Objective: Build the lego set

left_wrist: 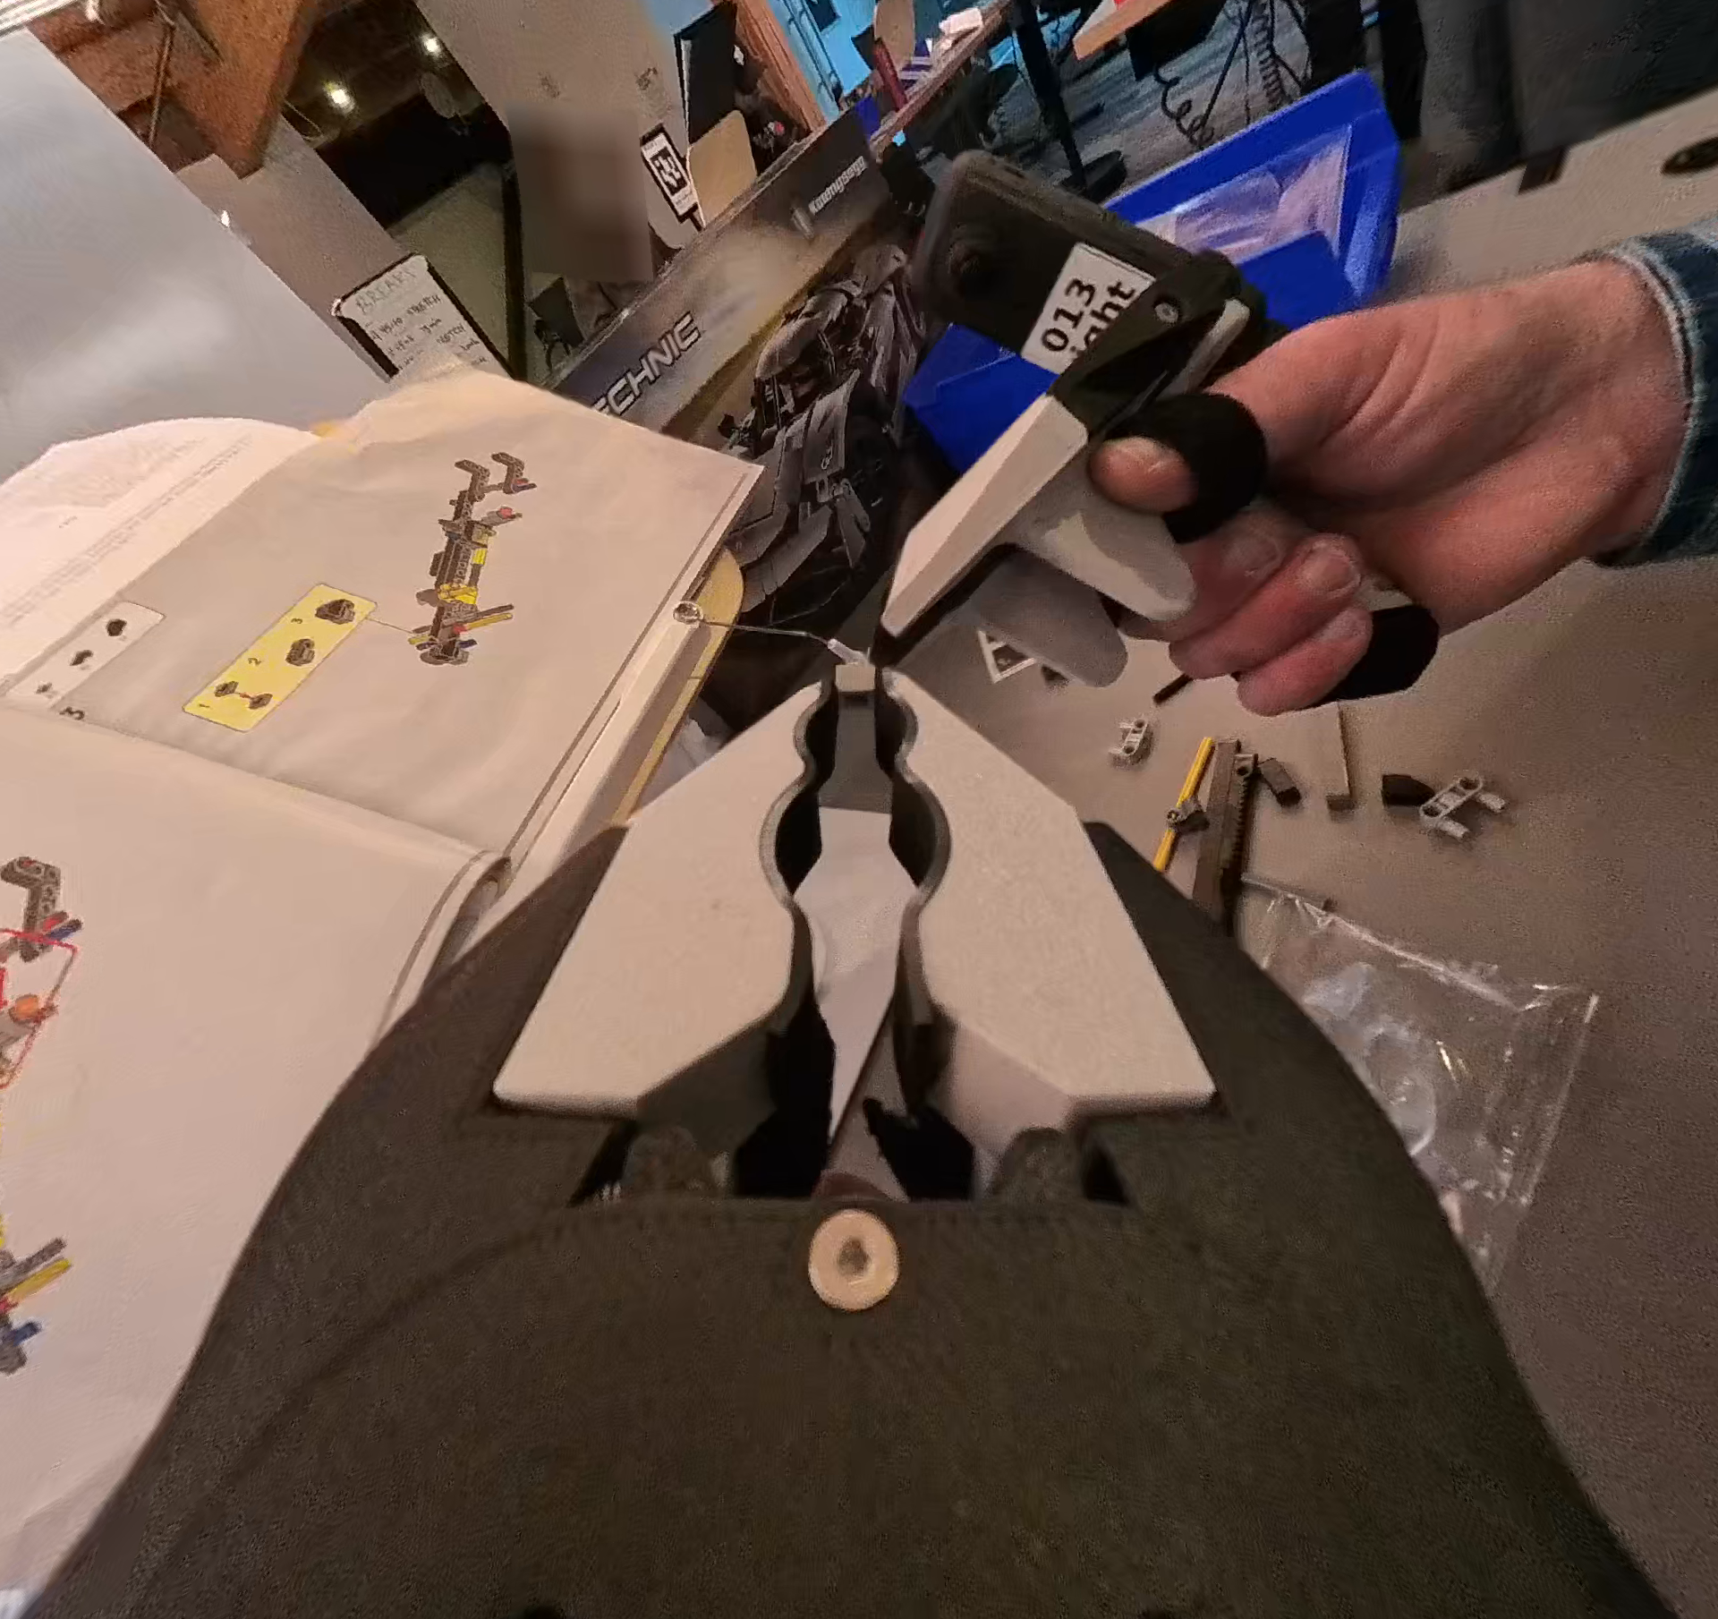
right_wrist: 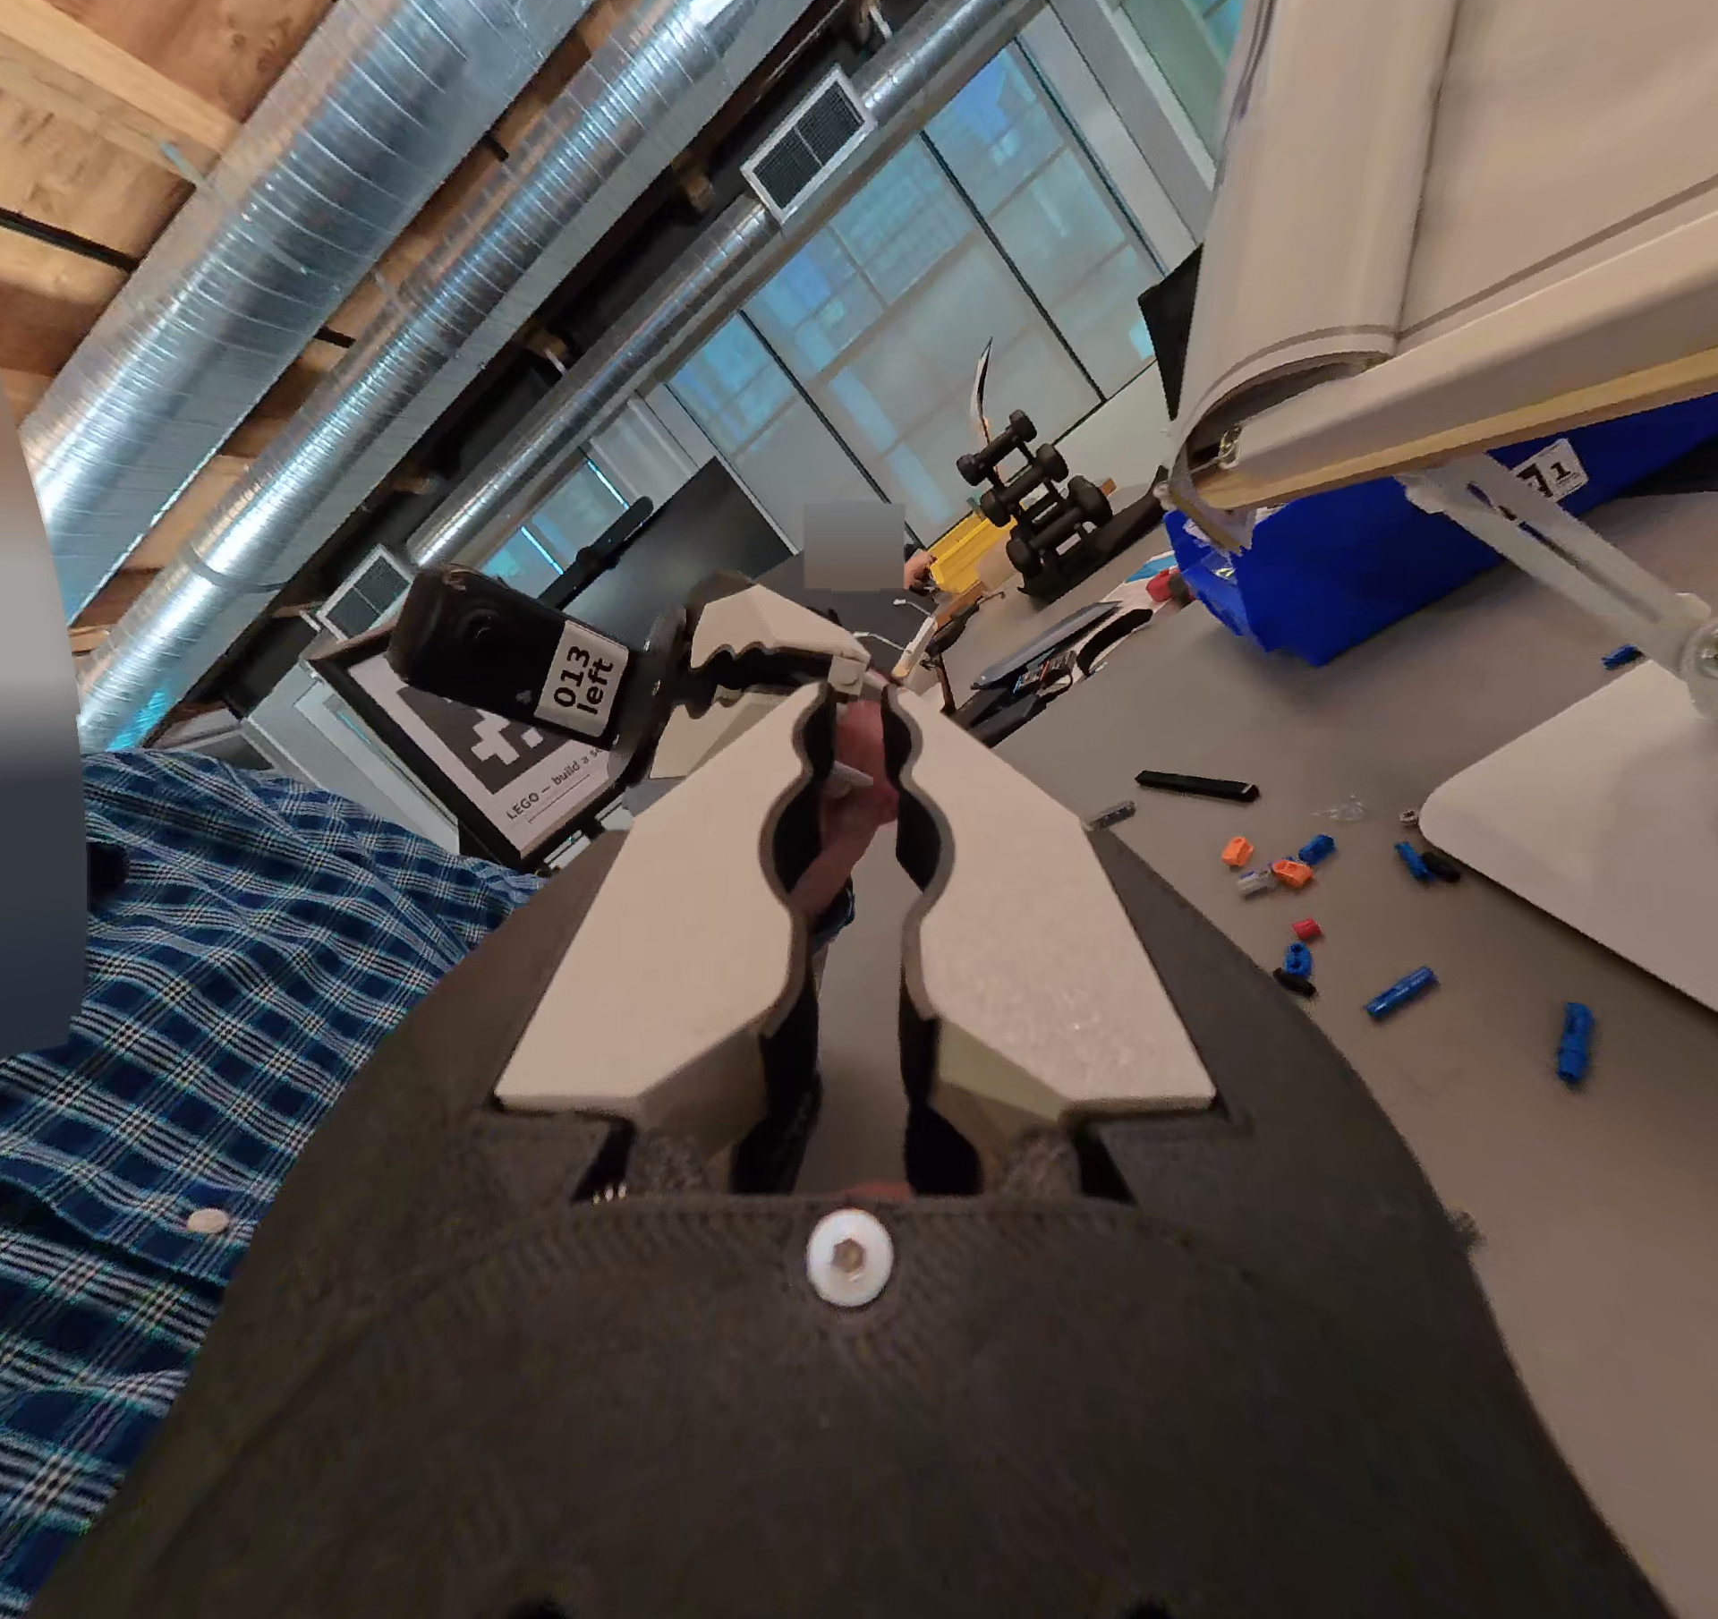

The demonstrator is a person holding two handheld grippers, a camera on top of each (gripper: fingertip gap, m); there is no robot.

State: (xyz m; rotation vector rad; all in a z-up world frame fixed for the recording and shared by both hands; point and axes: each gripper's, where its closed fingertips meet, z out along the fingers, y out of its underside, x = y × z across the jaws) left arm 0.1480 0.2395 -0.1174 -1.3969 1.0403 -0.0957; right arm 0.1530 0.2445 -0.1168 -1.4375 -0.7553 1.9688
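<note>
My left gripper (left_wrist: 853,691) is shut on a small light grey lego piece (left_wrist: 853,674) and holds it above the table. My right gripper (left_wrist: 883,644) comes in from the upper right, held by a hand (left_wrist: 1394,505), and its tip touches that piece. In the right wrist view my right gripper (right_wrist: 860,696) has its fingers nearly together, right below the left gripper's tip (right_wrist: 851,668) and its grey piece. I cannot tell whether the right gripper holds anything. The open instruction booklet (left_wrist: 372,598) lies to the left.
The lego box (left_wrist: 790,347) and a blue bin (left_wrist: 1255,207) stand behind. Grey and yellow parts (left_wrist: 1218,821) and a clear bag (left_wrist: 1422,1044) lie on the right. Blue and orange pieces (right_wrist: 1292,872), a black beam (right_wrist: 1197,786) and the booklet stand's base (right_wrist: 1580,830) show too. The tips of both grippers are at nearly the same place.
</note>
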